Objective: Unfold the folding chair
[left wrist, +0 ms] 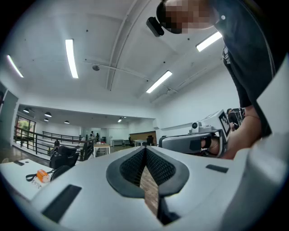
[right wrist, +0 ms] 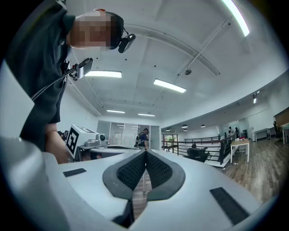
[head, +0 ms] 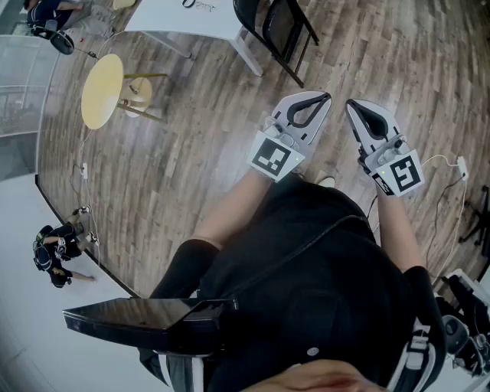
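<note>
Head view: left gripper (head: 326,97) and right gripper (head: 351,104) side by side above wood floor (head: 191,153). Black folding chair (head: 279,27) at twelve o'clock, well apart, seemingly folded, beside white table (head: 184,19).

Left gripper view: fingers (left wrist: 132,166) pressed together, pinching nothing; right gripper at three o'clock.

Right gripper view: fingers (right wrist: 131,169) pressed together, empty; left gripper at nine o'clock.

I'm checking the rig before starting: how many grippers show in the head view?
2. The left gripper is near the frame's centre, and the right gripper is just to its right. Both are shut and hold nothing. None seems hidden.
</note>
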`<state>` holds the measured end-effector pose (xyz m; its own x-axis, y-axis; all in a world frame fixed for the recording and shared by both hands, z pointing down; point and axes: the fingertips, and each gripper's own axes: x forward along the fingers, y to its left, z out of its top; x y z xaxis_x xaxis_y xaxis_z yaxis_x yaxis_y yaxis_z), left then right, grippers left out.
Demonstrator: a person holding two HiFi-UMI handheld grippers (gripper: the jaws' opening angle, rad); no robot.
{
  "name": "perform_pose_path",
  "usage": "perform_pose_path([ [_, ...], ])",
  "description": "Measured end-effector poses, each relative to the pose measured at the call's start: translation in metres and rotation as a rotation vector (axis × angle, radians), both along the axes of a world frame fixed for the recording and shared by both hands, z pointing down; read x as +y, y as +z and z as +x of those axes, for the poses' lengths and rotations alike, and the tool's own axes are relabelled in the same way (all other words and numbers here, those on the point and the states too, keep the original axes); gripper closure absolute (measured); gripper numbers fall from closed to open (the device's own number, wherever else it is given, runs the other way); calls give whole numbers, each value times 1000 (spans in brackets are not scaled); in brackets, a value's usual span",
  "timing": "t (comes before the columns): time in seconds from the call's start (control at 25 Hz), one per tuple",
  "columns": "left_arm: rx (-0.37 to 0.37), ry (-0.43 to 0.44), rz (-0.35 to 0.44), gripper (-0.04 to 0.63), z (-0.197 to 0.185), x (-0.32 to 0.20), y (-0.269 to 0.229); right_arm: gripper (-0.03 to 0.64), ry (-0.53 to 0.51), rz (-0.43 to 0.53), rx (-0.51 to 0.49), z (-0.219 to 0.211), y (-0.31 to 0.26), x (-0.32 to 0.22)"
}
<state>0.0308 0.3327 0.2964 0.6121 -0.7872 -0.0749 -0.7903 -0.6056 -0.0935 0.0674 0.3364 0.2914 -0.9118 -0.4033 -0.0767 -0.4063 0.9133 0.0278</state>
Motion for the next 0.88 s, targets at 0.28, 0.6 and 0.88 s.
perform_pose_path([
  [0.28,0,14,-12,591,3,0,4,609,-25,5,6,-6,1,1],
  [0.6,15,47,-34,591,3,8,6,609,27,-8,7,-5,2,0],
  [0.88,9,33,-76,591,-6,5,16,609,57,2,-5,-5,3,-2],
])
